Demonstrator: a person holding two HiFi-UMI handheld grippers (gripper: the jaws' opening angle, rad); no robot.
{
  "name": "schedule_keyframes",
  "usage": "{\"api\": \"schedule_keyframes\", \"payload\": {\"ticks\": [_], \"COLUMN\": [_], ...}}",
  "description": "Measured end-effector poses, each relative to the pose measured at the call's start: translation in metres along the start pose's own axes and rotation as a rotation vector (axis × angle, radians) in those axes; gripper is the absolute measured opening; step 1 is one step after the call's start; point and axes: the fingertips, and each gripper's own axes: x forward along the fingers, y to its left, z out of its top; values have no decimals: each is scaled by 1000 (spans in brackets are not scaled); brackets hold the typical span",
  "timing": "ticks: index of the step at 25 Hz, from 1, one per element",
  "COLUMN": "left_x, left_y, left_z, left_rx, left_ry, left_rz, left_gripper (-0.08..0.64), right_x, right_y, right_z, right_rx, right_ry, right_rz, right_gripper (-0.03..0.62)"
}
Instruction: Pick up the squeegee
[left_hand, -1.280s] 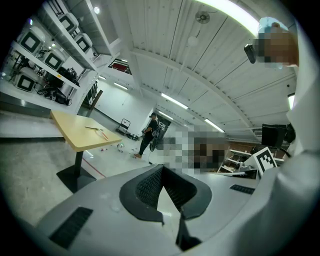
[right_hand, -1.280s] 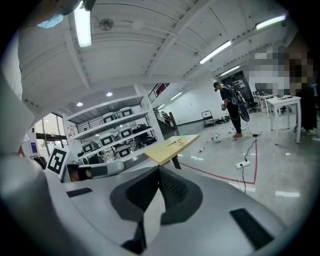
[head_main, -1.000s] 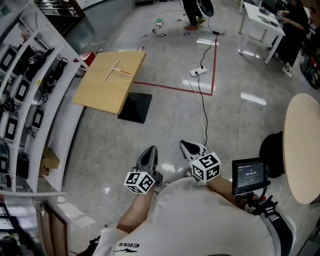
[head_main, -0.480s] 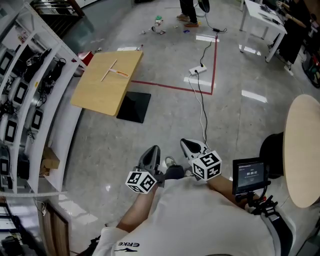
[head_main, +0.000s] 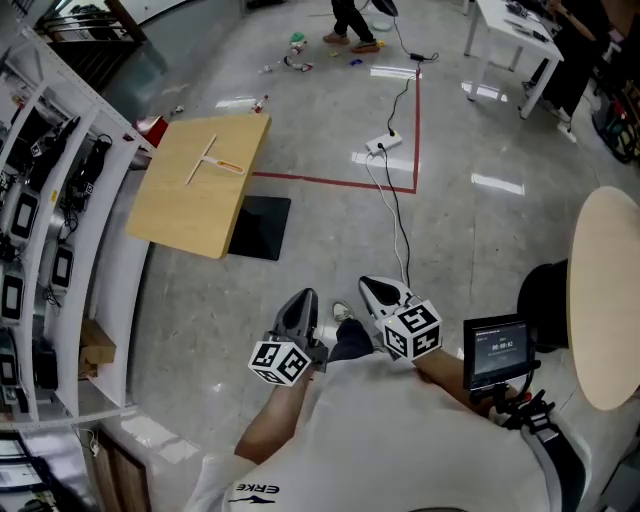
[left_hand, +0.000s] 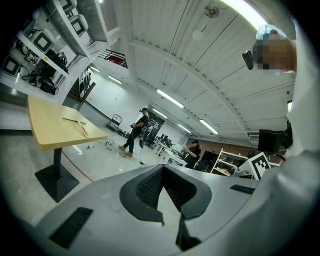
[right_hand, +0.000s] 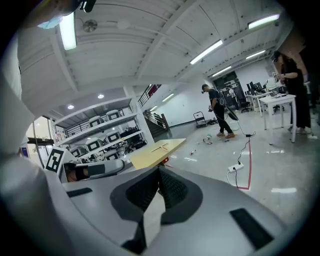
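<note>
The squeegee (head_main: 205, 160) has a pale crossbar and an orange handle, and it lies on a tilted wooden table top (head_main: 190, 200) at the upper left of the head view. It also shows far off in the left gripper view (left_hand: 77, 124) and in the right gripper view (right_hand: 161, 146). My left gripper (head_main: 297, 312) and right gripper (head_main: 385, 297) are held side by side close to my body, well short of the table. Both are shut, with nothing between them: the left gripper's (left_hand: 162, 169) and the right gripper's (right_hand: 159, 170) tips meet.
White shelving (head_main: 40, 200) with devices lines the left side. The table stands on a black base plate (head_main: 258, 227). A power strip (head_main: 377, 146) with its cable and a red tape line (head_main: 330, 182) lie on the floor ahead. A round table (head_main: 605, 300) is at the right, and a person (head_main: 350, 20) stands far off.
The view has moved forward over the floor, and the table has slid left and slightly down in it. A shoe now shows between the grippers. Both grippers stay shut in front of my body.
</note>
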Motion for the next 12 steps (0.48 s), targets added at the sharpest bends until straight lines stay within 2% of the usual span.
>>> {"api": "schedule_keyframes", "payload": {"ticks": [12], "left_x": [77], "left_y": [75], "left_z": [56], "left_rx": [12], "left_ry": [24], "left_rz": [-52], "left_gripper": [4], "right_x": [91], "right_y": [-35], "right_z": [58], "right_rx": [-3], "right_ry": [-21], "right_rz": [-62], "right_gripper": [5]}}
